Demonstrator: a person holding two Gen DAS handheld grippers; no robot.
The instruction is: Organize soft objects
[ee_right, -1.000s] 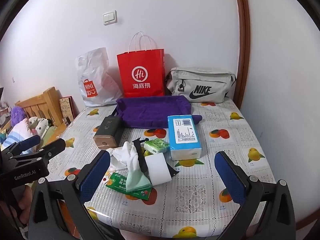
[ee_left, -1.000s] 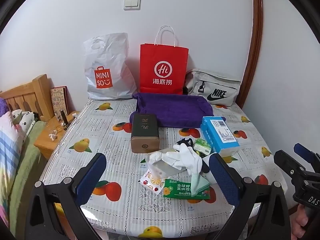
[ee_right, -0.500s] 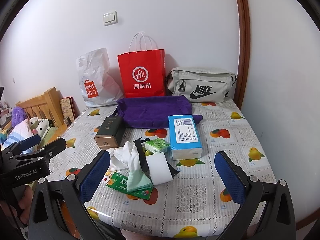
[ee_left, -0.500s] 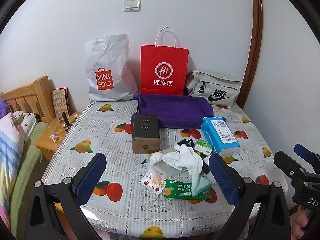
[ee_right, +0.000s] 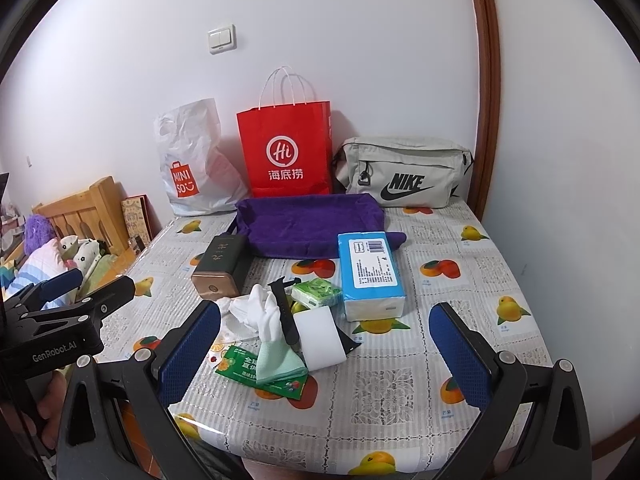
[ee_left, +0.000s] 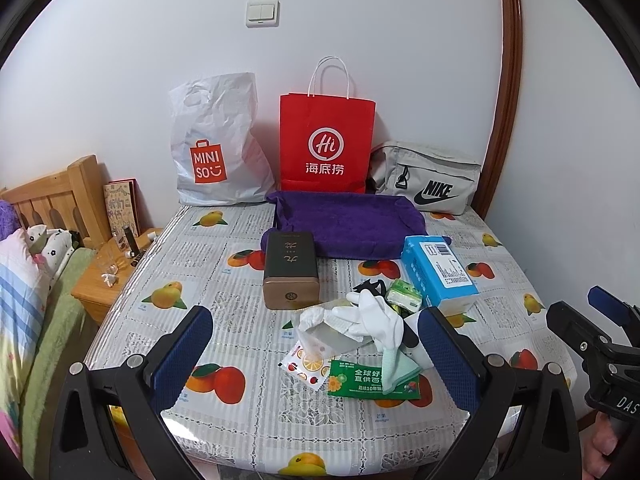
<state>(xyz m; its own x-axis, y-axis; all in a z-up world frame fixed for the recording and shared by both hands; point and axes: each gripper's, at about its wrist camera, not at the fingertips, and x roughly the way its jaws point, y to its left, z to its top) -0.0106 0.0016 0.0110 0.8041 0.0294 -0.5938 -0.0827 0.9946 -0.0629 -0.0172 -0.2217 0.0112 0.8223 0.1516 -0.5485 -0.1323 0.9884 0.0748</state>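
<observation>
Both grippers held wide apart, gripping nothing

The left gripper (ee_left: 316,350) and right gripper (ee_right: 325,346) sit at the near edge, side by side, blue pads spread; a hand (ee_right: 44,412) grips the left one's handle

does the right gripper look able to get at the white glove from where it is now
Probably yes. The right gripper is open and the white glove lies on top of the pile just ahead of it, uncovered; only the black strap and white sponge block crowd its right side.

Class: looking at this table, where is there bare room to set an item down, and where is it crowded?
Bare: tablecloth right of the blue tissue pack, and the left strip below the Miniso bag. Crowded: the centre, around the glove and brown box.
</observation>
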